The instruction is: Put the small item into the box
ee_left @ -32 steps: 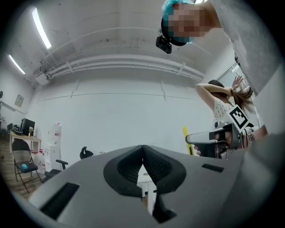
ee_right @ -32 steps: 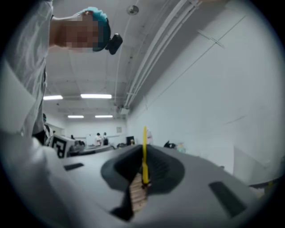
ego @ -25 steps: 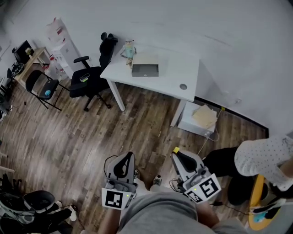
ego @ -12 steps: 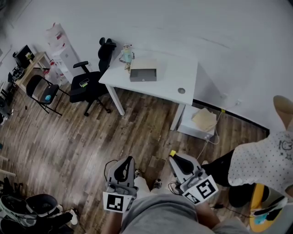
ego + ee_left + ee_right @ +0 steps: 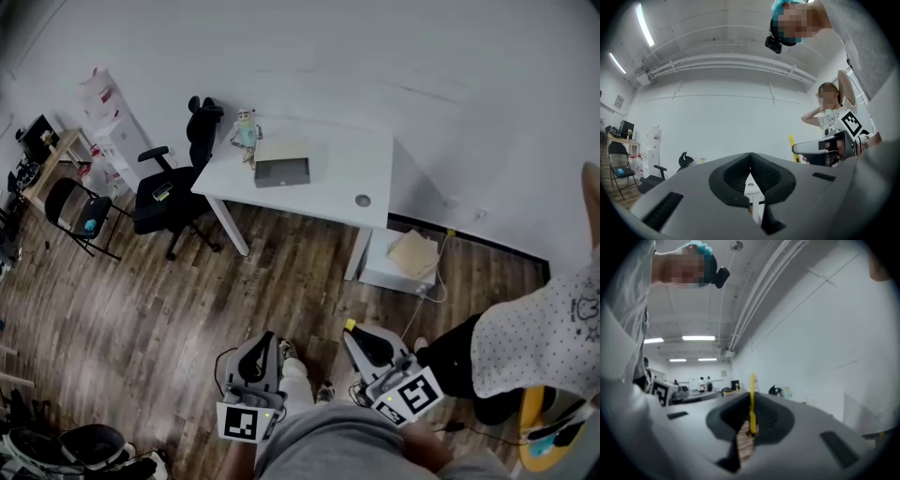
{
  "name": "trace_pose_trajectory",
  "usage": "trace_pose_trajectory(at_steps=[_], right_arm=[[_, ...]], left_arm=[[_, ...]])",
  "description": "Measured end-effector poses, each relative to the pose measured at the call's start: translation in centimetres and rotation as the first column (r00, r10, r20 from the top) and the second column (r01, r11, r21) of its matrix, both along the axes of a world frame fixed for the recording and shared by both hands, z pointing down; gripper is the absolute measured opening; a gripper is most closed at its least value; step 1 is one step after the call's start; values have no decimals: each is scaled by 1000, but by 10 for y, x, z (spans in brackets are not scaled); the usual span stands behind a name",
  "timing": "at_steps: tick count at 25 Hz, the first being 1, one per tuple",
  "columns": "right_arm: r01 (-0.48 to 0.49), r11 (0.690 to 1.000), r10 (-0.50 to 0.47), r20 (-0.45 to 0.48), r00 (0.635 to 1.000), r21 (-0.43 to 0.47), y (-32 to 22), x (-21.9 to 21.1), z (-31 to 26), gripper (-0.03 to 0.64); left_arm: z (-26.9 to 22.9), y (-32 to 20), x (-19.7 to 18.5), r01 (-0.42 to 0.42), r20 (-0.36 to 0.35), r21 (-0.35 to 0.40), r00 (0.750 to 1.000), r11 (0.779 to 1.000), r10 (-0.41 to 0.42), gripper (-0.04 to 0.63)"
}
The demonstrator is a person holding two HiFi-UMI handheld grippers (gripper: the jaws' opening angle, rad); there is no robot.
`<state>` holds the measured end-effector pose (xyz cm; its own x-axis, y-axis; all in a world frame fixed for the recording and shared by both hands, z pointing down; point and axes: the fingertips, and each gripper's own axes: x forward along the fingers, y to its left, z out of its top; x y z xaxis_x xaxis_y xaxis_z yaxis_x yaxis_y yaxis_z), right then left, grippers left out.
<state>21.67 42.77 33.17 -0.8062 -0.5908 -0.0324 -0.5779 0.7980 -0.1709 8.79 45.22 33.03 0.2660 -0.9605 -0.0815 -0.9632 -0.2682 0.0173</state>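
Note:
A white table (image 5: 323, 173) stands far ahead by the wall. On it lies a grey box (image 5: 281, 172), and a small colourful object (image 5: 246, 129) sits at the table's back left corner. Both grippers are held low over the wooden floor, well short of the table. My left gripper (image 5: 267, 339) is shut with nothing between its fingers (image 5: 750, 157). My right gripper (image 5: 355, 331) is shut on a thin yellow item (image 5: 752, 401), whose tip shows as a yellow item (image 5: 350, 325) in the head view. In the left gripper view the right gripper (image 5: 820, 147) appears at the right.
A black office chair (image 5: 167, 187) stands left of the table, with a folding chair (image 5: 73, 204) and a white cabinet (image 5: 111, 127) further left. A white box with cardboard (image 5: 411, 255) sits on the floor under the table's right end. A person in a dotted shirt (image 5: 539, 333) is at my right.
The view has shifted: the table now sits lower and further left in the frame. The person at the right has moved. Both grippers stay shut, low in the view.

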Motion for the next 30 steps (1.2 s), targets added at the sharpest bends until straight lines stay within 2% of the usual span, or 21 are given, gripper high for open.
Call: trace_pose_trajectory(at_steps=[8, 13, 18, 27, 30], right_arm=[[-9, 1000, 9, -26, 1000, -8, -39, -25, 7, 49], [-5, 999, 5, -4, 1000, -41, -75, -45, 11, 49], [-14, 999, 14, -13, 1000, -33, -117, -70, 7, 49], [-81, 995, 81, -12, 997, -60, -181, -105, 5, 49], [-94, 993, 94, -7, 996, -68, -201, -123, 5, 49]], left_arm=[[5, -45, -22, -21, 7, 14, 1000, 1000, 21, 32], [7, -83, -40, -35, 9, 14, 999, 999, 35, 32], [6, -126, -65, -48, -17, -11, 999, 999, 48, 32], [-3, -197, -105, -115, -44, 45, 992, 992, 117, 31], [-2, -217, -122, -123, -54, 25, 991, 992, 124, 31]])
